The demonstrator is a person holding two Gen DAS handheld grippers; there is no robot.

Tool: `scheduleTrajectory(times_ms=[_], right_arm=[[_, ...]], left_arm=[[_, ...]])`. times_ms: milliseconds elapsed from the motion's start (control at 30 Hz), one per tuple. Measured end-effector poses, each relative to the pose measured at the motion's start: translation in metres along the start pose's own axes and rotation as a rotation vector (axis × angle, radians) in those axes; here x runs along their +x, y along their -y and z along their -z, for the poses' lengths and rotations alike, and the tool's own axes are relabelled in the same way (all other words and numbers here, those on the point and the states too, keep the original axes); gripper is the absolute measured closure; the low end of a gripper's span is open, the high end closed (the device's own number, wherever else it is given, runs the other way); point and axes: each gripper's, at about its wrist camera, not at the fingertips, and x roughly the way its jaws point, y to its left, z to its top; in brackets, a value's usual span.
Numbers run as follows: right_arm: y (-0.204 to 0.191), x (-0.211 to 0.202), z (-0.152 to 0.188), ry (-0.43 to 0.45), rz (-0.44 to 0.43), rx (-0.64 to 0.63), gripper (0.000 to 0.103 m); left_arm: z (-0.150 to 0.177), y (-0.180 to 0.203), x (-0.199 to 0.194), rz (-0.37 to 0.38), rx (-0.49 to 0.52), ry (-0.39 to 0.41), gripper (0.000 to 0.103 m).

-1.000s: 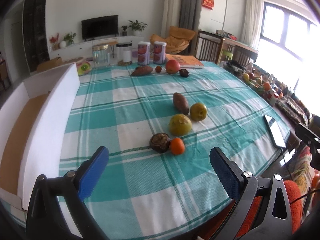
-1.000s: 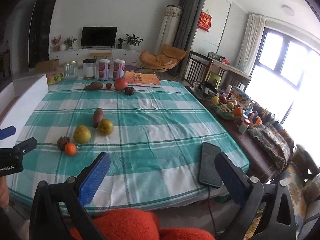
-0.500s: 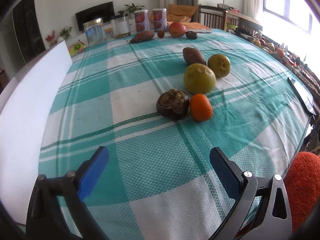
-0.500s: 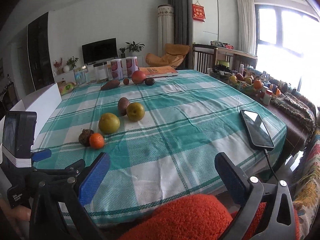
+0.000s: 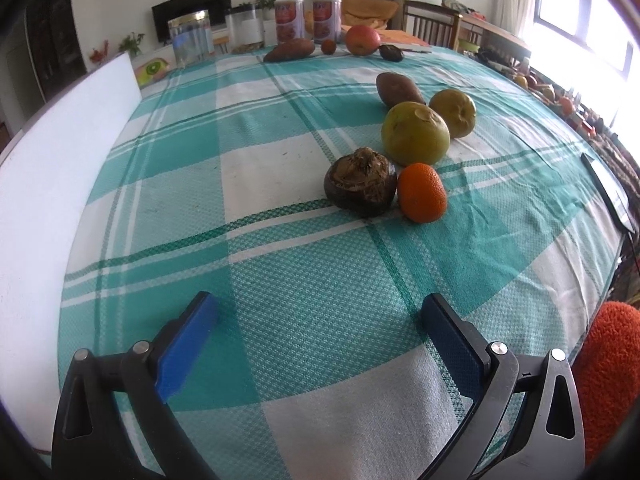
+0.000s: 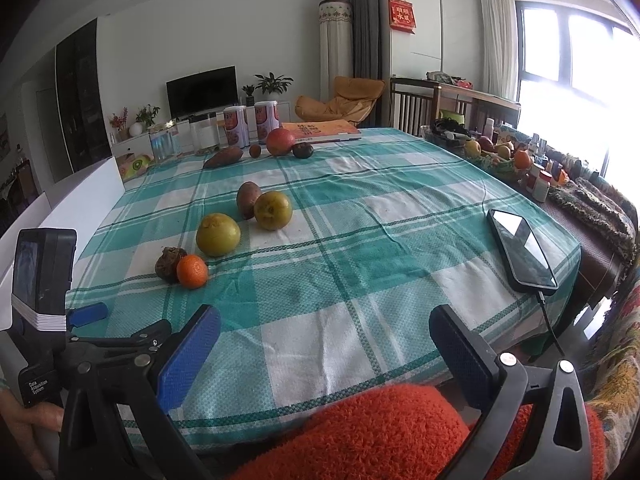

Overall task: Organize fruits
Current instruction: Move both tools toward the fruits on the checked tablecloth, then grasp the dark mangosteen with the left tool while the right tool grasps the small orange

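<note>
A near cluster lies on the checked cloth: a dark brown fruit (image 5: 360,182), a small orange (image 5: 421,193), a big yellow-green fruit (image 5: 414,133), a smaller yellow one (image 5: 453,112) and a brown potato-like one (image 5: 398,89). At the far edge lie a sweet potato (image 5: 289,49), a red apple (image 5: 362,40) and two small dark fruits. My left gripper (image 5: 318,314) hovers low over the cloth, open and empty, just short of the dark fruit. My right gripper (image 6: 324,328) is open and empty near the table's front edge; the left gripper's body (image 6: 84,320) shows at its left.
A white box wall (image 5: 52,160) runs along the table's left side. Jars and two cans (image 5: 288,18) stand at the far edge beside an orange book (image 6: 320,128). A phone on a cable (image 6: 522,252) lies near the right edge. A fuzzy orange sleeve (image 6: 368,432) fills the foreground.
My left gripper has dropped low and moved forward toward the near fruit cluster, which now looks much larger. The right gripper has swung left to face the table. Both stayed open.
</note>
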Motion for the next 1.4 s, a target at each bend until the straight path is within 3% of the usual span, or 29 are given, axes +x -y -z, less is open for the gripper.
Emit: scheduleTrajectory(times_ms=[500, 633, 867, 1067, 1233, 1300, 1400], right_arm=[[0.004, 0.001, 0.000, 0.003, -0.035, 0.016, 0.000], [0.004, 0.000, 0.000, 0.004, -0.036, 0.017, 0.000], [0.004, 0.000, 0.000, 0.005, -0.042, 0.019, 0.000], [0.005, 0.000, 0.000, 0.012, -0.041, 0.025, 0.000], [0.005, 0.000, 0.001, 0.012, -0.039, 0.026, 0.000], [0.005, 0.001, 0.001, 0.011, -0.040, 0.027, 0.000], [0.005, 0.001, 0.001, 0.006, -0.042, 0.027, 0.000]], left_arm=[[0.001, -0.001, -0.001, 0.023, 0.037, 0.025, 0.000], [-0.013, -0.010, 0.003, 0.091, 0.085, -0.070, 0.001], [-0.041, -0.047, 0.019, 0.177, 0.040, -0.085, 0.003], [-0.055, -0.024, 0.033, 0.248, 0.167, -0.057, 0.004], [-0.064, -0.010, 0.042, 0.236, 0.239, -0.026, 0.005], [-0.065, -0.005, 0.042, 0.244, 0.264, -0.012, 0.012], [-0.066, 0.002, 0.040, 0.258, 0.313, 0.016, 0.038]])
